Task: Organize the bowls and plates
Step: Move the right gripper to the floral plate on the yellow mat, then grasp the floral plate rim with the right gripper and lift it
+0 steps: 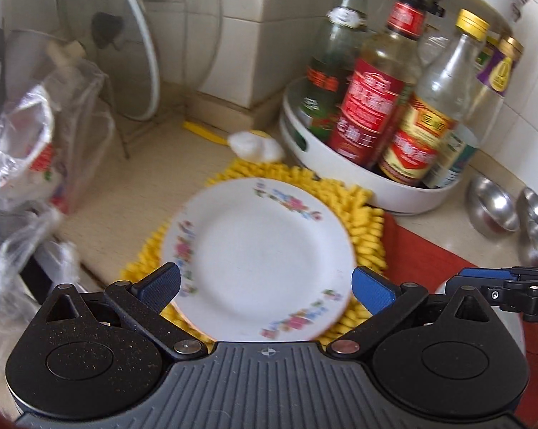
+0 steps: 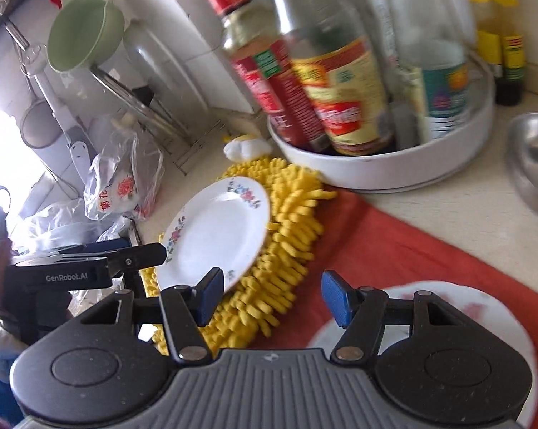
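Observation:
A white plate with a flower rim (image 1: 258, 257) lies on a yellow shaggy mat (image 1: 365, 221); it also shows in the right wrist view (image 2: 215, 232). My left gripper (image 1: 265, 286) is open, its blue pads on either side of the plate's near edge, just above it. My right gripper (image 2: 272, 298) is open and empty over the mat and a red cloth (image 2: 394, 246). A second white plate (image 2: 483, 307) lies on the red cloth under the right gripper's right finger. Steel bowls (image 1: 494, 207) sit at the right.
A white turntable tray (image 1: 394, 193) full of sauce bottles stands behind the mat. Glass pot lids (image 1: 126, 43) lean in a rack at the back left. Plastic bags (image 1: 29, 150) crowd the left. A green bowl (image 2: 86, 32) hangs on the wall.

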